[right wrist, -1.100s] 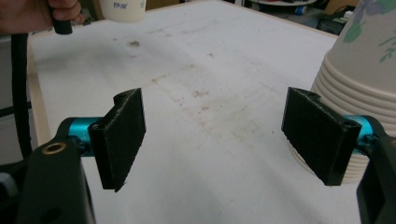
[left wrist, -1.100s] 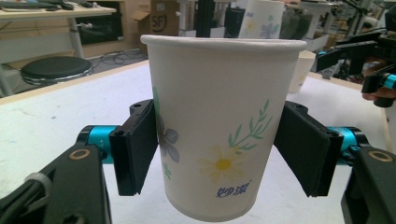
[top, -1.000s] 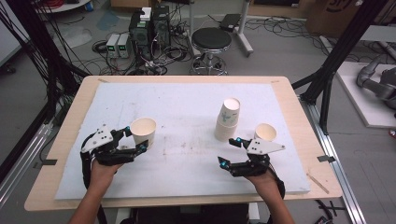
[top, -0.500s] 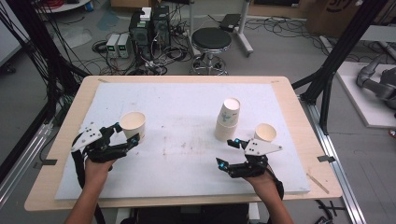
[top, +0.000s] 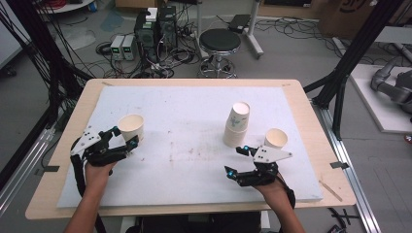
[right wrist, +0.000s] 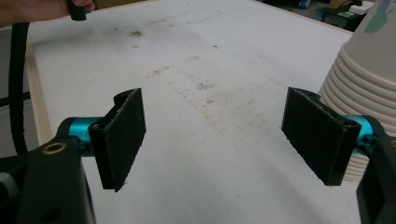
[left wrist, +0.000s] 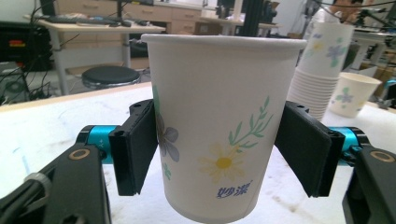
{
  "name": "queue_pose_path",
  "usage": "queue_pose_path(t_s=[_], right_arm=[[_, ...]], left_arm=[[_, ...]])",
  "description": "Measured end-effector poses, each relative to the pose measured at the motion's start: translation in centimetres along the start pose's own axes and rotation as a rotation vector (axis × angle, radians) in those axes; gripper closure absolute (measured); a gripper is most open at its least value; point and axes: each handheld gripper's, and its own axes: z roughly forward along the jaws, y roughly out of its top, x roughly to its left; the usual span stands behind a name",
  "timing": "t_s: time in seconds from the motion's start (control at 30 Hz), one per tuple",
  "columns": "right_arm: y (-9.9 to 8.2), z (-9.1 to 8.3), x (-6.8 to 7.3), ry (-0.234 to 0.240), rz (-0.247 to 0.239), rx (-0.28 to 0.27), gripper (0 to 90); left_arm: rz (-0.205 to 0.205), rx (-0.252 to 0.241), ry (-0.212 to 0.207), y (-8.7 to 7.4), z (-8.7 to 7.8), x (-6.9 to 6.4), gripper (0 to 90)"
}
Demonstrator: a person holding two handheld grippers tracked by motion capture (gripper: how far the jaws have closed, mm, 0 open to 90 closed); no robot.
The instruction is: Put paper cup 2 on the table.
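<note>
A white paper cup [left wrist: 219,121] printed with daisies stands upright between the jaws of my left gripper [left wrist: 217,140], and both black pads press its sides. From above, that cup [top: 131,127] and the left gripper [top: 127,137] sit near the left edge of the white board. My right gripper [top: 236,159] rests at the front right, pointing left, open with nothing between its pads [right wrist: 212,126]. Just beyond it stands a tall stack of the same cups [top: 236,124], with a single cup [top: 275,139] to its right.
The white board [top: 194,111] lies on a wooden table [top: 301,97], with some dirty marks at its middle. The stack [right wrist: 369,79] is close beside my right gripper's right pad. Behind the table are a black stool [top: 220,41], electronics boxes and cables on the floor.
My left gripper has carried the cup leftward, toward the table's left edge. The right gripper has stayed where it was, still open.
</note>
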Motion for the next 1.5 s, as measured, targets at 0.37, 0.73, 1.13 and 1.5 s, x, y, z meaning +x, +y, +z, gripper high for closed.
queue_pose_path(t_s=[0.37,0.73,1.13,1.5], right_arm=[[-0.2,-0.3,0.2,-0.007,-0.002,0.006,22.3],[-0.2,-0.4,0.3,-0.006,-0.003,0.013,22.3],[-0.2,-1.0,0.1,-0.02,-0.003,0.01,22.4],[-0.1,-1.3,0.1,-0.021,-0.007,0.003,22.4]], left_arm=[[-0.002,0.093,0.062,-1.5,1.0,1.6,30.7],[0.006,0.215,0.135,-2.3,1.4,2.2,31.3],[0.037,0.41,0.222,-2.4,0.7,1.3,32.6],[-0.055,0.331,0.209,-1.9,-0.8,1.3,15.5]])
